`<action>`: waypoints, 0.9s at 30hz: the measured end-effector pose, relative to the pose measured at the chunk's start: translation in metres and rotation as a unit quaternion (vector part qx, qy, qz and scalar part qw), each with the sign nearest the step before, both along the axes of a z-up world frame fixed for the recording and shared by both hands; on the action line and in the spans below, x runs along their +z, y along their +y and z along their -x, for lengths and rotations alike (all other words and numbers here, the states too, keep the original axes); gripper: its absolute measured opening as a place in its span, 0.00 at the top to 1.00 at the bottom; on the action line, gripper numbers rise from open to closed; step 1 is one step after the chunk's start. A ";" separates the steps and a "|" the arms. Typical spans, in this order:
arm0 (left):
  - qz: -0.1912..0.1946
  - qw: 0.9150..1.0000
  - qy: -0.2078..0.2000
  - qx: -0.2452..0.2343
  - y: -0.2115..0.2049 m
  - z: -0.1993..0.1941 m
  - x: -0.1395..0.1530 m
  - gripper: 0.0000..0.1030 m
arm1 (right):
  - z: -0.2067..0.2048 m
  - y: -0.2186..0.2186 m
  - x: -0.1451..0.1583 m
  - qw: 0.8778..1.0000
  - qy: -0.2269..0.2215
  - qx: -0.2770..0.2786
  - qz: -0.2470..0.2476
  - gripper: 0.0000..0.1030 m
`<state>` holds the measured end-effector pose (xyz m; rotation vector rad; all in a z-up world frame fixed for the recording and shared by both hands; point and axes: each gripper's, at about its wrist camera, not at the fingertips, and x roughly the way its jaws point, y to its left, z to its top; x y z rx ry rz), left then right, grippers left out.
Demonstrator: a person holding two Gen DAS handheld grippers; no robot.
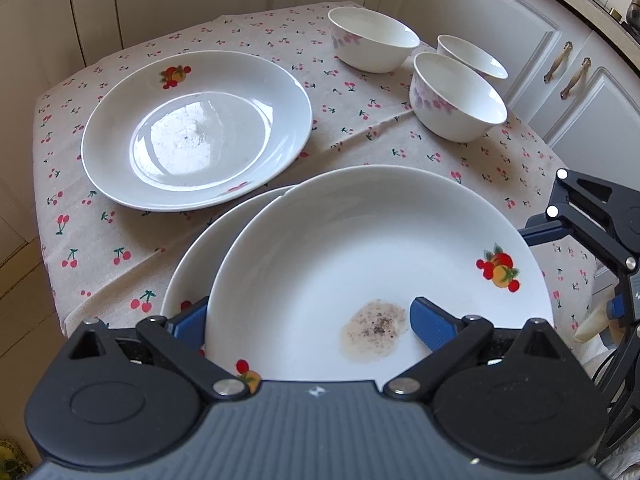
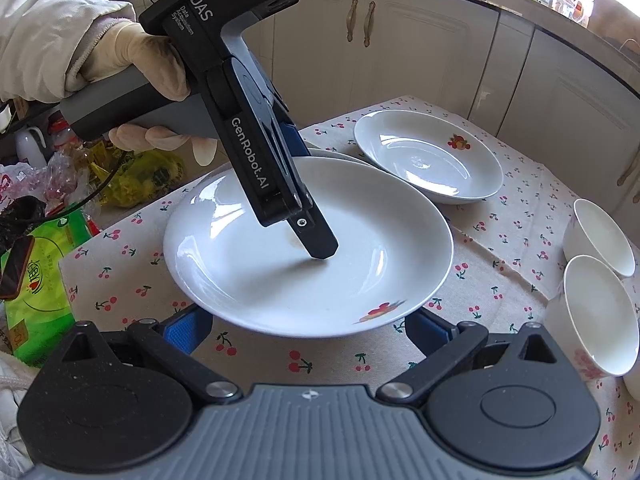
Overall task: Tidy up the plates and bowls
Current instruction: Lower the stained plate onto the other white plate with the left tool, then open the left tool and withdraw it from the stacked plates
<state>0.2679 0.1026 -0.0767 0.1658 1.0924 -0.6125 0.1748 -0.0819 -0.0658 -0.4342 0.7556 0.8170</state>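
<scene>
A white plate (image 1: 360, 248) with a fruit print and a brown food stain is held tilted over a second plate (image 1: 192, 264) that lies on the cherry-print cloth. My left gripper (image 1: 308, 320) is shut on the near rim of the stained plate, one finger under it and one on top; it shows from the side in the right wrist view (image 2: 316, 248). A third plate (image 1: 196, 128) lies further back. Three white bowls (image 1: 456, 100) stand at the back right. My right gripper (image 2: 308, 330) is open and empty, its fingers low beside the lifted plate (image 2: 308, 248).
The small table (image 1: 80, 216) has its edges close on all sides. White cabinets (image 1: 560, 60) stand behind it. A green box (image 2: 44, 280) and plastic bags lie at the left in the right wrist view.
</scene>
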 end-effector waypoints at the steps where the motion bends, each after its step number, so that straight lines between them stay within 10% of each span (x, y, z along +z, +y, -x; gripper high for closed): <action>1: -0.002 1.000 0.000 -0.001 0.000 0.000 0.000 0.03 | 0.000 0.000 0.000 1.000 0.000 0.000 0.000 0.00; 27: -0.013 1.000 -0.023 0.012 0.008 0.006 0.012 0.03 | -0.001 0.008 0.000 1.000 0.006 -0.003 0.004 0.00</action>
